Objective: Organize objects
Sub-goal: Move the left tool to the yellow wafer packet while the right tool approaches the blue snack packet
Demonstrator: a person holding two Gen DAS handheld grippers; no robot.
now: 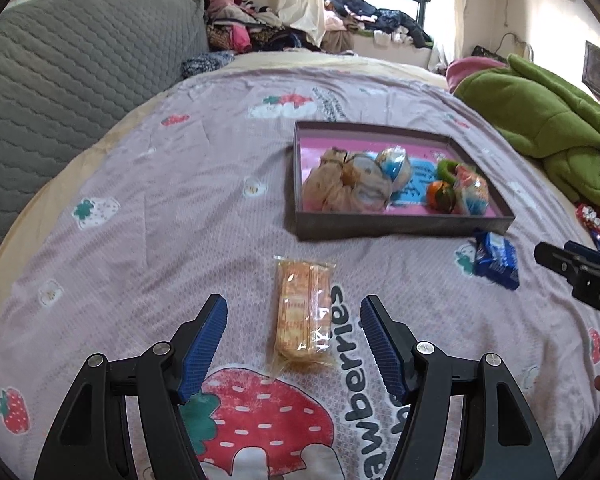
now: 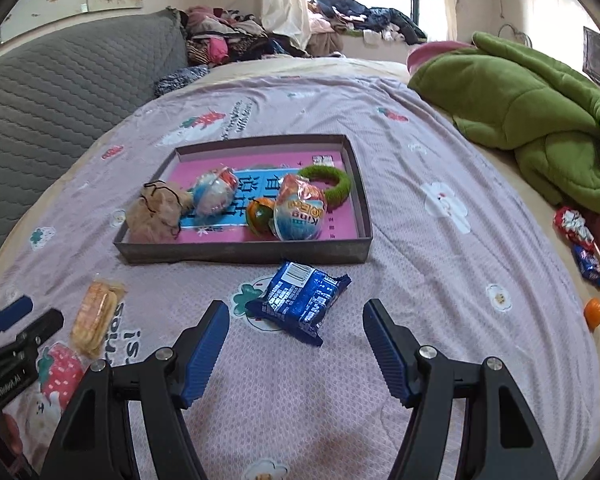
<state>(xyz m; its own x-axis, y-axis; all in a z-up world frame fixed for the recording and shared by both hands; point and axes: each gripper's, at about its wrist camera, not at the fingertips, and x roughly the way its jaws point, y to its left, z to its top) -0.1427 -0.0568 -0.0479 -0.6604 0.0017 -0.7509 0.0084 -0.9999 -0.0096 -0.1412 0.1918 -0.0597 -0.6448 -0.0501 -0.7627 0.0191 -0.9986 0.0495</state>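
A clear pack of orange biscuits [image 1: 304, 310] lies on the strawberry-print bedspread, right ahead of my left gripper [image 1: 294, 308], which is open with the pack between its spread fingers, untouched. A blue snack packet [image 2: 300, 300] lies in front of my right gripper [image 2: 296, 312], also open and above the cloth. Behind both stands a shallow dark box [image 1: 404, 230] [image 2: 244, 250] with a pink floor. It holds a beige net pouch [image 2: 156, 210], two wrapped toy eggs [image 2: 300, 210], a small orange-green ball [image 2: 260, 214] and a green ring [image 2: 332, 186]. The biscuit pack [image 2: 96, 314] and left gripper [image 2: 28, 320] show at the right view's left edge.
A green blanket [image 2: 540, 120] is heaped on the bed's right side. Wrapped sweets [image 2: 580, 240] and a small orange fruit [image 2: 594, 312] lie near the right edge. A grey quilted headboard [image 1: 60, 80] stands at the left, with piled clothes [image 1: 252, 28] beyond the bed.
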